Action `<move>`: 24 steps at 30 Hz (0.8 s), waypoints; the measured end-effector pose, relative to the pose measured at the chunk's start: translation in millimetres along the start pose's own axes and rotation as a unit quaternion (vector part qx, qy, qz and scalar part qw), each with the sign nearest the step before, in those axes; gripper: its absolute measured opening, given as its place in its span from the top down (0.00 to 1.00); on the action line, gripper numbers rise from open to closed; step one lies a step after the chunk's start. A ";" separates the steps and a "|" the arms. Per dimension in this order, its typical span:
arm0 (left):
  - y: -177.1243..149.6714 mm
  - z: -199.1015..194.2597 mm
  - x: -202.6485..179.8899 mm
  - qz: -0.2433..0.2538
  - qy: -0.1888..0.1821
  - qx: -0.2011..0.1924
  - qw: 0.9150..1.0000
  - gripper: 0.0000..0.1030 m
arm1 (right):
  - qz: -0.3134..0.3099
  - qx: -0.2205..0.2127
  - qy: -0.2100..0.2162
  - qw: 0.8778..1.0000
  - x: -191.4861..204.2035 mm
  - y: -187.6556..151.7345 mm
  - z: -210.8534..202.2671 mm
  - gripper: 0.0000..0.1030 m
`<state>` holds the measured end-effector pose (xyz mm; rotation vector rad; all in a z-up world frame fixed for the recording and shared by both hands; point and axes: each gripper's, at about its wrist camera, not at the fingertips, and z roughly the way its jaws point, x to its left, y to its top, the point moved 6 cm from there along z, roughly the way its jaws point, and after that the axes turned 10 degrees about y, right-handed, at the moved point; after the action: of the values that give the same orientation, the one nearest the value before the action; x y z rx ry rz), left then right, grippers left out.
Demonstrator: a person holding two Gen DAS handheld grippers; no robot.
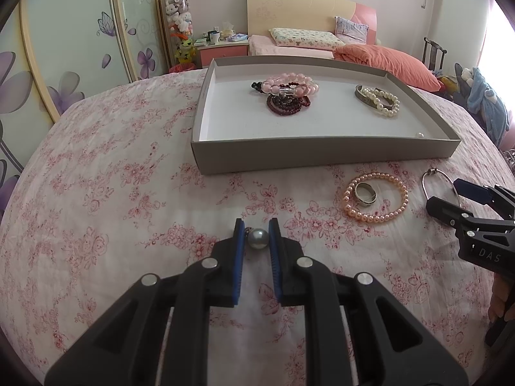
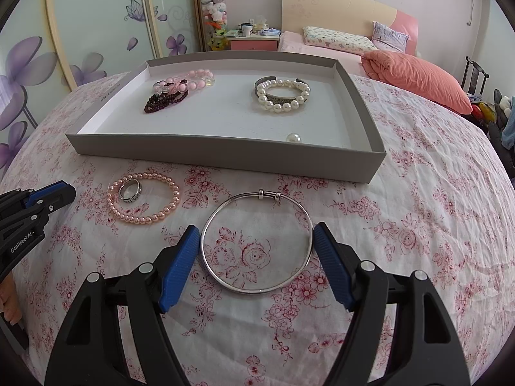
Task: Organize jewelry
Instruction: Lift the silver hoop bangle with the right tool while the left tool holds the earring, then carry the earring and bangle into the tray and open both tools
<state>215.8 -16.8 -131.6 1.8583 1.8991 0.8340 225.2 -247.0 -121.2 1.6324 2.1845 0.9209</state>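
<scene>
tray (image 2: pixel 222 156): on the bedspread (image 2: pixel 418 225), far side of the loose pieces
bead bracelets (image 2: pixel 180 88): in the tray, left part, piled together
pearl bracelet (image 2: pixel 283 96): in the tray, right of the bead bracelets, lying over a cuff
loose pearl (image 2: pixel 293 137): in the tray, by its near wall, toward the right corner
bangle (image 2: pixel 257 241): on the bedspread, before the tray
pearl strand (image 2: pixel 143 202): before the tray, left of the bangle
ring (image 2: pixel 129 190): inside the pearl strand's loop

Grey pearl (image 1: pixel 257 239) pinched upright, silver bangle (image 2: pixel 256 241) flat on cloth
</scene>
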 end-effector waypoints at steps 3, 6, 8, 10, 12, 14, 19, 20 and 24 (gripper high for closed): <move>0.1 -0.1 0.4 -0.001 -0.004 0.000 1.000 0.85 | 0.004 -0.002 0.001 1.000 -0.8 -0.6 -1.6 0.30; 0.1 -1.3 5.5 -0.014 -0.021 0.008 1.000 0.85 | 0.009 -0.011 0.008 1.000 0.2 -2.4 -6.7 0.30; 0.7 -3.9 9.1 -0.021 -0.023 0.005 0.999 0.85 | 0.008 -0.020 0.009 1.000 1.3 -3.3 -12.7 0.30; 1.5 -7.2 11.6 -0.025 -0.025 0.000 0.999 0.85 | 0.009 -0.028 0.013 0.999 1.8 -2.6 -17.6 0.30; 2.1 -11.0 12.8 -0.029 -0.027 -0.004 0.999 0.85 | 0.011 -0.041 0.016 0.999 2.3 -1.5 -24.8 0.30; 3.4 -16.9 12.9 -0.031 -0.029 -0.014 0.999 0.85 | 0.011 -0.055 0.017 0.998 3.4 -0.3 -31.7 0.30; 9.2 -30.5 12.4 -0.033 -0.027 -0.042 0.998 0.85 | 0.007 -0.088 0.021 0.996 7.7 8.3 -47.7 0.30; 11.0 -33.9 12.4 -0.034 -0.027 -0.050 0.998 0.85 | 0.005 -0.097 0.021 0.995 9.2 10.4 -52.5 0.30; 15.9 -46.6 12.3 -0.033 -0.023 -0.073 0.997 0.85 | -0.001 -0.128 0.022 0.991 15.4 16.9 -66.5 0.30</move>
<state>198.0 -12.8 -84.2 1.7053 1.8098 0.8775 196.2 -251.9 -57.3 1.4997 1.9974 1.1925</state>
